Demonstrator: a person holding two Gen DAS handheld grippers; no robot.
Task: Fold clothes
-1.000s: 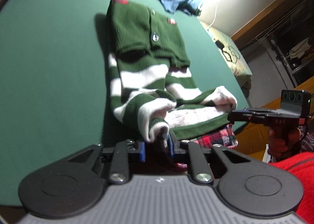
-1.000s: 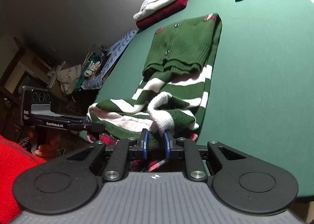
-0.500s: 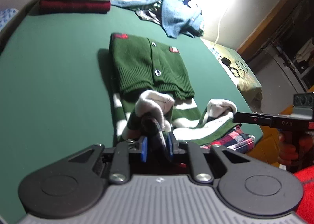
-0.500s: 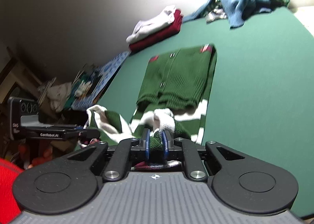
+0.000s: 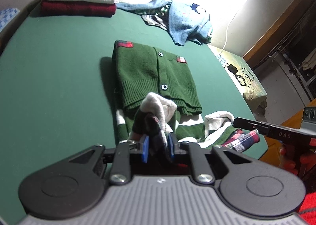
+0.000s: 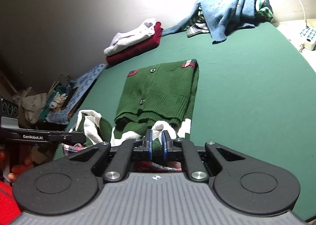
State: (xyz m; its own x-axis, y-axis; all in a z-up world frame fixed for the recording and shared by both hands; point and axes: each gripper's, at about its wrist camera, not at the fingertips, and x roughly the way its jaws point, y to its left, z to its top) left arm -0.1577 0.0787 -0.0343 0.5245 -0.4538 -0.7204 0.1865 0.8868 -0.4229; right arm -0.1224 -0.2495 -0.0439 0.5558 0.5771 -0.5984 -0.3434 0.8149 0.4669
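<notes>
A green cardigan (image 5: 156, 75) with red shoulder patches is laid on the green bench (image 5: 51, 87), its ribbed hem folded up over the buttoned front. The near end of the garment, striped green and white, is lifted off the bench at two places. The left gripper (image 5: 158, 147) is clamped on a bunched white-and-green fold of the cardigan, held raised just in front of the ribbed hem. The right gripper (image 6: 157, 145) is clamped on another white-edged fold beside the hem. A red plaid lining (image 5: 244, 140) is seen at the bench's near edge, under the lifted part.

At the far side of the bench, a folded stack (image 5: 79, 2) of a pale garment on a dark red one is seen against the wall, well apart from the cardigan. A loose blue sweater (image 6: 233, 8) is heaped in the far corner over striped fabric.
</notes>
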